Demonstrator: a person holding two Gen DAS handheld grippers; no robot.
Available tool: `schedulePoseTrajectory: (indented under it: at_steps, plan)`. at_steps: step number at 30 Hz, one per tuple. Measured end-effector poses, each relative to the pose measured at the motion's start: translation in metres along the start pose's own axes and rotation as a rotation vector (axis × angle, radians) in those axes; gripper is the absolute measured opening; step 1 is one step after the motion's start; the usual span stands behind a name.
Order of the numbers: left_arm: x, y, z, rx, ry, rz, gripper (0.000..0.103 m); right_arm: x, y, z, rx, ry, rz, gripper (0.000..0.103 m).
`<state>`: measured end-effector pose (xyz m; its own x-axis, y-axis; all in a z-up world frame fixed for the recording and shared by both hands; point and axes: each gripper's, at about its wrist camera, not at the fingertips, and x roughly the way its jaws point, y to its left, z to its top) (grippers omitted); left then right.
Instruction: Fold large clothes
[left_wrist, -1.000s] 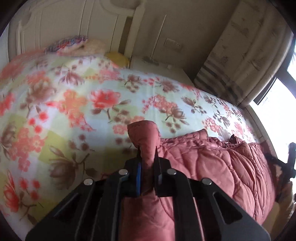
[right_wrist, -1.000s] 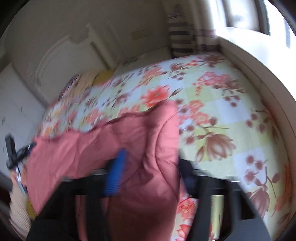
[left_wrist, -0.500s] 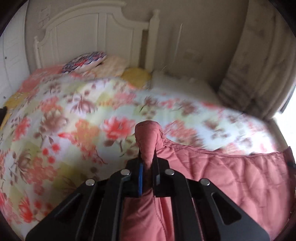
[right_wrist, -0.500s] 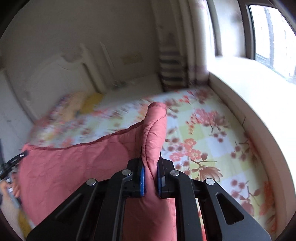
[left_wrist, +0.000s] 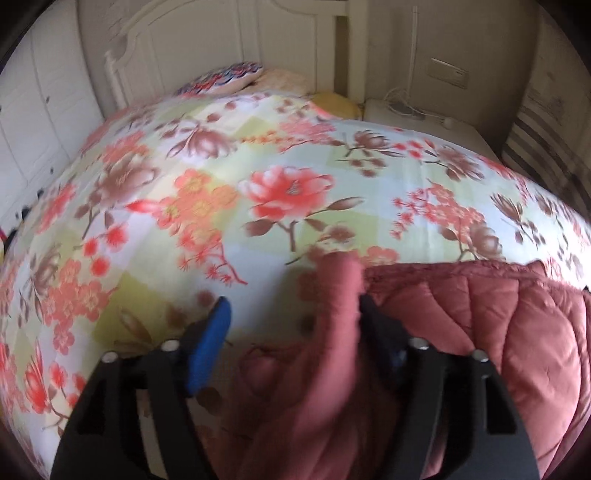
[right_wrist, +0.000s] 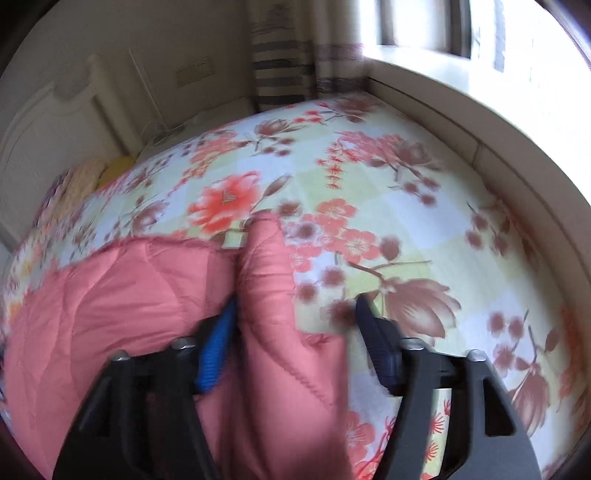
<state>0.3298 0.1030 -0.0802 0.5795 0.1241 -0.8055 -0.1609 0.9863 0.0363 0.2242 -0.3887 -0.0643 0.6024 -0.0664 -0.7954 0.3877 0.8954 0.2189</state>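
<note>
Pink quilted garment (left_wrist: 480, 332) cut off below

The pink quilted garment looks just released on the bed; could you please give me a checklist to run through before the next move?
1. Left gripper jaws opening, pads off the fabric: ok.
2. Right gripper jaws opening, pads off the fabric: ok.
3. Pink quilted garment resting on the floral bedspread: ok.
4. Released corners lying flat: not ok, both still stand bunched between the jaws.
5. Folded edges aligned: cannot tell, blurred and partly hidden.
</note>
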Motion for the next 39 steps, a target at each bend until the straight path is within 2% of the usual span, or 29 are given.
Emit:
schedulePoseTrajectory:
  at_steps: [3, 5, 6, 7, 9, 10, 12, 15, 17, 19, 21, 22, 23, 25, 28, 39]
  plan:
    - [-0.016, 0.008, 0.005, -0.017, -0.030, -0.016, 0.074, -0.003, 0.000, 0.001, 0.004, 0.014, 0.022, 0.068]
    - [-0.054, 0.014, 0.007, -0.035, -0.163, 0.005, 0.078, -0.016, -0.003, 0.006, 0.017, -0.002, 0.061, 0.068]
    - [-0.078, 0.014, 0.007, -0.033, -0.245, 0.013, 0.087, -0.031, -0.003, 0.009, 0.017, -0.039, 0.063, 0.068]
    - [-0.092, 0.012, 0.005, -0.025, -0.292, 0.014, 0.096, -0.045, 0.000, 0.010, 0.008, -0.079, 0.059, 0.068]
    - [-0.138, -0.005, -0.002, 0.045, -0.413, -0.030, 0.101, -0.091, 0.017, 0.012, -0.057, -0.197, 0.066, 0.077]
    - [-0.151, -0.015, -0.006, 0.088, -0.436, -0.053, 0.101, -0.110, 0.029, 0.011, -0.103, -0.243, 0.080, 0.084]
    - [-0.175, -0.049, -0.021, 0.219, -0.468, -0.084, 0.101, -0.135, 0.057, 0.004, -0.207, -0.296, 0.121, 0.088]
    - [-0.176, -0.091, -0.044, 0.365, -0.401, -0.152, 0.101, -0.142, 0.119, -0.022, -0.426, -0.241, 0.195, 0.088]
    - [-0.167, -0.107, -0.058, 0.436, -0.382, -0.131, 0.101, -0.128, 0.150, -0.045, -0.537, -0.175, 0.223, 0.088]
    - [-0.142, -0.122, -0.068, 0.497, -0.351, -0.061, 0.101, -0.113, 0.168, -0.062, -0.617, -0.136, 0.206, 0.088]
    - [-0.101, -0.125, -0.070, 0.522, -0.258, -0.042, 0.101, -0.087, 0.181, -0.079, -0.684, -0.092, 0.154, 0.088]
    - [-0.088, -0.123, -0.071, 0.512, -0.225, -0.060, 0.101, -0.068, 0.184, -0.086, -0.716, -0.065, 0.128, 0.092]
    - [-0.075, -0.116, -0.067, 0.467, -0.187, -0.109, 0.101, -0.056, 0.181, -0.089, -0.717, -0.056, 0.134, 0.099]
    - [-0.064, -0.104, -0.056, 0.387, -0.132, -0.177, 0.101, -0.037, 0.163, -0.080, -0.601, -0.010, 0.254, 0.099]
    - [-0.058, -0.104, -0.055, 0.397, -0.109, -0.181, 0.101, -0.030, 0.158, -0.074, -0.568, 0.022, 0.283, 0.099]
    - [-0.057, -0.103, -0.056, 0.393, -0.106, -0.184, 0.101, -0.030, 0.155, -0.077, -0.553, 0.012, 0.305, 0.099]
